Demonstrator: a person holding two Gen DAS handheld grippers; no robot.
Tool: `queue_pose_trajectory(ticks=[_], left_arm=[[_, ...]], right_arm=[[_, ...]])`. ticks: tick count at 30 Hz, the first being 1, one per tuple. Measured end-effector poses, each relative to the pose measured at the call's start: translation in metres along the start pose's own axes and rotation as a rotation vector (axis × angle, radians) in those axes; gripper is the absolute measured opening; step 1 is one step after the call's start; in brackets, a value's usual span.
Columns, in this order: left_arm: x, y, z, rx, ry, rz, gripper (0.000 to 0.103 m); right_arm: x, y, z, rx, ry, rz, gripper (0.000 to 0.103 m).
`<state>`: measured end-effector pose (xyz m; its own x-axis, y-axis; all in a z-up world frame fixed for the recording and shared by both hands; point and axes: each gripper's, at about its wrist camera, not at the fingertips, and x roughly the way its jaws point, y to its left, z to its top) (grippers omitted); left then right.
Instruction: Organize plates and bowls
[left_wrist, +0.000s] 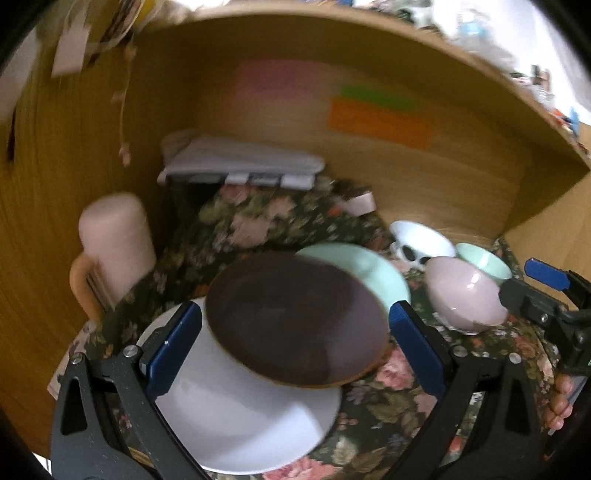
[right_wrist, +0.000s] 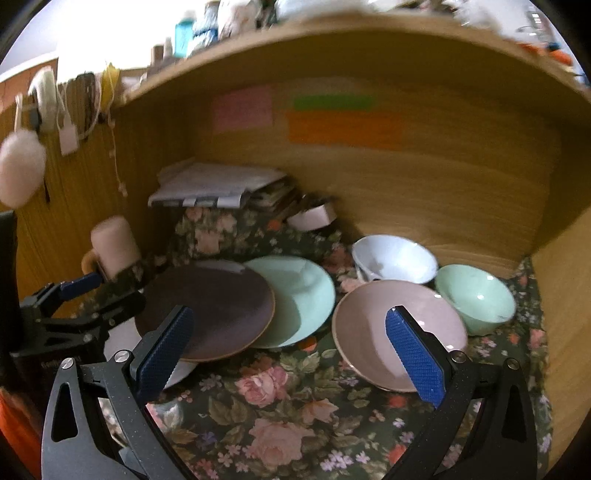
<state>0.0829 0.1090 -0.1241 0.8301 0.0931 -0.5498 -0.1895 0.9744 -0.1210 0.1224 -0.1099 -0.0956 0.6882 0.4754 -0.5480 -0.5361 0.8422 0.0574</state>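
- While both grippers hover over the floral cloth (right_wrist: 295, 406), items are logged left to right.
- Left edge of the right wrist view: left gripper (right_wrist: 96, 295), seen side-on; finger gap cannot be judged there. In its own view the left gripper (left_wrist: 295, 339) has fingers spread wide, holding nothing.
- Left of centre: pink mug (right_wrist: 114, 245), upright, against the wooden wall.
- Lower left: white plate (left_wrist: 251, 417) flat on the cloth; brown plate (right_wrist: 207, 310) overlaps its upper edge and also overlaps the mint plate (right_wrist: 299, 299) to its right.
- Centre frame bottom: right gripper (right_wrist: 291, 350), fingers wide apart, empty.
- Right of centre: pink bowl (right_wrist: 373, 332), tilted toward the camera, partly behind the right finger.
- Behind it: white bowl (right_wrist: 395, 258).
- Far right: mint bowl (right_wrist: 476, 299), just beside both bowls.
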Motion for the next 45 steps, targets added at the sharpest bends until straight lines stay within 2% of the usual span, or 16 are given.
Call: queue_pose_trajectory(ticks=[5,7,11,15,18,22,27,31,36,41,45], left_arm=[[0.021,0.029,-0.005,-0.075,0.052,0.032,0.101],[0.03,0.037,-0.005,-0.089,0.072,0.049,0.09],[0.046,0.05,-0.007,-0.111,0.124,0.054,0.079],[0.059,0.059,-0.008,-0.12,0.156,0.053,0.069],[0.067,0.064,-0.008,-0.127,0.176,0.049,0.063],[0.075,0.07,-0.006,-0.149,0.186,0.032,0.055],[0.083,0.074,-0.008,-0.148,0.222,0.002,0.039],[0.085,0.073,-0.009,-0.14,0.232,-0.01,0.035],[0.084,0.073,-0.011,-0.132,0.245,-0.024,0.032],[0.086,0.069,-0.015,-0.134,0.268,-0.05,0.032],[0.085,0.066,-0.015,-0.131,0.263,-0.059,0.032]], right_arm=[[0.034,0.011,0.003,-0.061,0.051,0.027,0.103],[0.047,0.014,0.005,-0.077,0.068,0.034,0.103],[0.073,0.016,0.01,-0.088,0.116,0.066,0.095],[0.103,0.017,0.015,-0.087,0.181,0.097,0.077],[0.122,0.016,0.017,-0.074,0.225,0.121,0.07],[0.147,0.014,0.016,-0.062,0.29,0.14,0.052],[0.164,0.01,0.013,-0.043,0.343,0.163,0.044],[0.172,0.008,0.012,-0.033,0.37,0.184,0.038],[0.178,0.007,0.009,-0.041,0.404,0.2,0.035],[0.182,0.006,0.005,-0.062,0.425,0.189,0.031],[0.19,0.002,0.002,-0.007,0.447,0.22,0.031]])
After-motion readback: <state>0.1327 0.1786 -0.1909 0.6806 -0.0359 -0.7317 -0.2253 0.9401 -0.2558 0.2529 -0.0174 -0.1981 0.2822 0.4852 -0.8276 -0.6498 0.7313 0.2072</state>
